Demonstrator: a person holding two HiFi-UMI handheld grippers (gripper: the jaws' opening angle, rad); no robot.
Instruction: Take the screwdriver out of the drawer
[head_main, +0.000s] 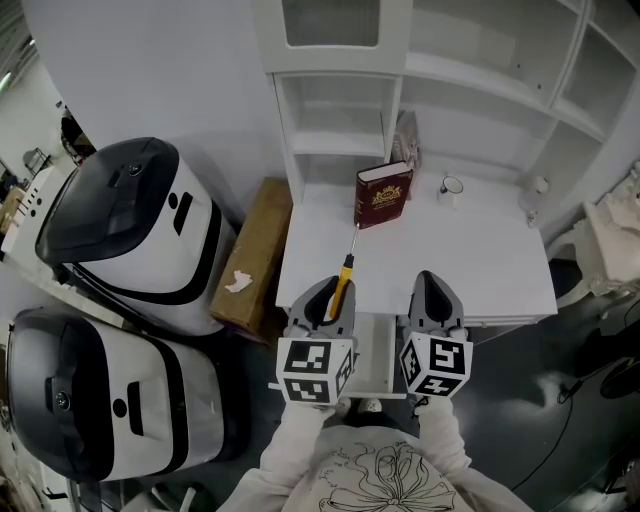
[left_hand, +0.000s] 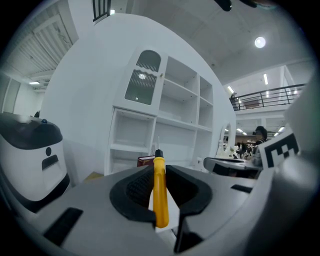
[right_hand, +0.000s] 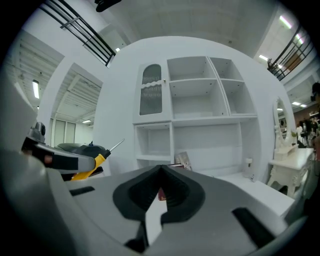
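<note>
Near: you are clamping your left tool (head_main: 330, 292) on the yellow plastic handle of the steel-shafted screwdriver (head_main: 344, 275). The shaft is pointing forward over the desk edge, seemingly already clear of the open white drawer (head_main: 377, 350) below. Your right tool (head_main: 437, 288) is hovering alongside, jaws together, empty, probably just keeping clear. Beyond, the white tabletop (head_main: 480, 265) is carrying an upright dark-red book (head_main: 382, 195).

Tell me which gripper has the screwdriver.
The left gripper: its jaws clamp the screwdriver by its yellow handle, shaft pointing forward. The right gripper has its jaws together with nothing between them.
</note>
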